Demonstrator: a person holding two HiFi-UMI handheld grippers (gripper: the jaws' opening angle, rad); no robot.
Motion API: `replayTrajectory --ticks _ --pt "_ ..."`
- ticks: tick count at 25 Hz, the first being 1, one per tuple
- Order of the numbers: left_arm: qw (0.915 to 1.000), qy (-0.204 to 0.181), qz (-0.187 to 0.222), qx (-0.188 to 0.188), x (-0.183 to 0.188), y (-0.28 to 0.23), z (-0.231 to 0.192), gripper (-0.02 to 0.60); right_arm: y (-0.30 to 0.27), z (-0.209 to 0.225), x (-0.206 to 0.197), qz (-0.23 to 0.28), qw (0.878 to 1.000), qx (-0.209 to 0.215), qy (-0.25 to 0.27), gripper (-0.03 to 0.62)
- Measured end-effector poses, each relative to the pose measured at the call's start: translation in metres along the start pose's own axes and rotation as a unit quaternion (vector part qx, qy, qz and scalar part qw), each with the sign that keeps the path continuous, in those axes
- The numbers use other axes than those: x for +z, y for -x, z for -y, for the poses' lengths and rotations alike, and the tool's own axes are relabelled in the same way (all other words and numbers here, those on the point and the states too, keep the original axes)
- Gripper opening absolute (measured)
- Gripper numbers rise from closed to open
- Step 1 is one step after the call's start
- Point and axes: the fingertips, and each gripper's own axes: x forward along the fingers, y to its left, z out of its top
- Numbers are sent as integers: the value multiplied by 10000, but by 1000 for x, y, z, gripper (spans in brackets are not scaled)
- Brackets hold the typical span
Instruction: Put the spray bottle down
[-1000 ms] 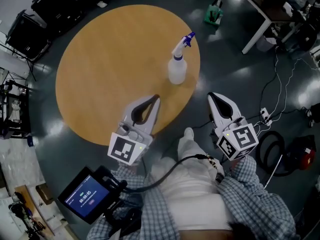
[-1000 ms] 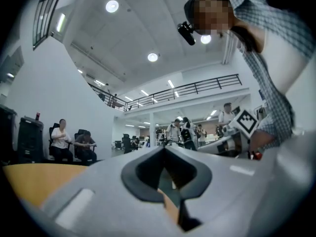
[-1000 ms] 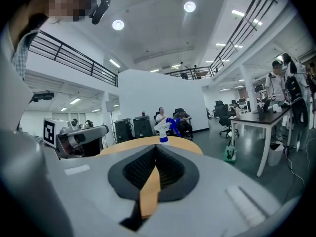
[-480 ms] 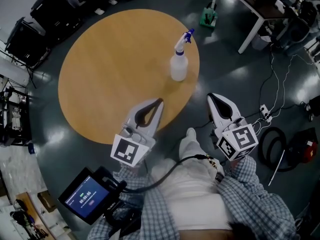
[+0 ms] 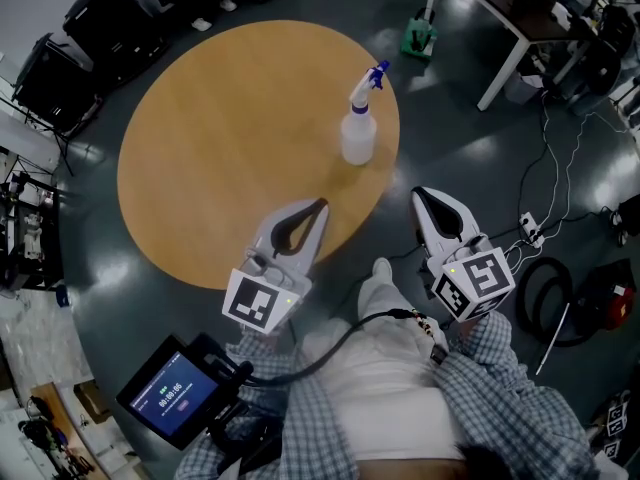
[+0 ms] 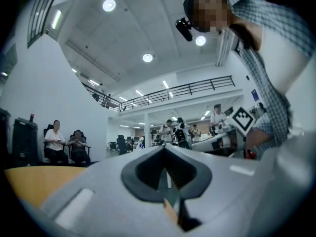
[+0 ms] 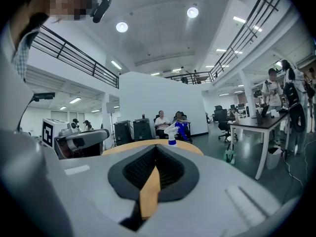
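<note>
The spray bottle [image 5: 358,133] stands upright on the round wooden table [image 5: 220,148], near the edge on your right, well apart from both grippers. Your left gripper [image 5: 319,204] sits over the near table edge, jaws fully closed and empty. Your right gripper [image 5: 419,193] is just off the table, jaws likewise closed and empty.

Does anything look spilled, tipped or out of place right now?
Nothing stands out. The spray bottle stands upright on the round table, near its edge, no spill visible. Left gripper and right gripper are shut, empty.
</note>
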Motion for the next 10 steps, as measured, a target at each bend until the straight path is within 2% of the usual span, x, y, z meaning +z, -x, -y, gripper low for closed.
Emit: replayTrajectory --ticks 10 --pt "10000 -23 -29 16 0 -3 -1 0 -3 -1 1 -26 9999 113 -21 3"
